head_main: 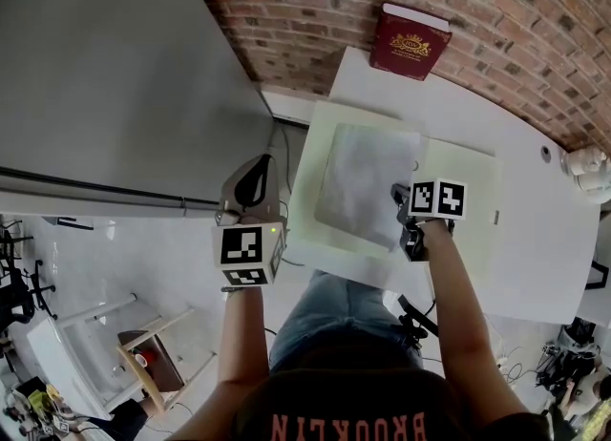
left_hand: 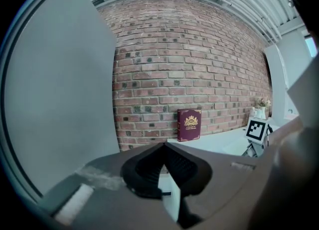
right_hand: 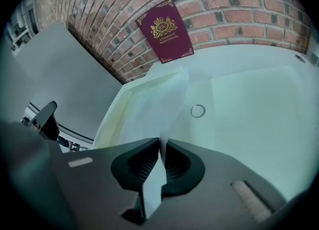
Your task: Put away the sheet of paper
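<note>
The right gripper (right_hand: 162, 147) pinches the paper (head_main: 368, 181) by its edge over the open folder (head_main: 310, 224). The left gripper (left_hand: 164, 147) is closed and empty. Releasing the paper and closing the folder seem to remain.

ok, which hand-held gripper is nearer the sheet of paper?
Right. The right hand-held gripper is shut on the right edge of the sheet of paper; the left hand-held gripper hangs to its left, off the table, not touching it.
</note>
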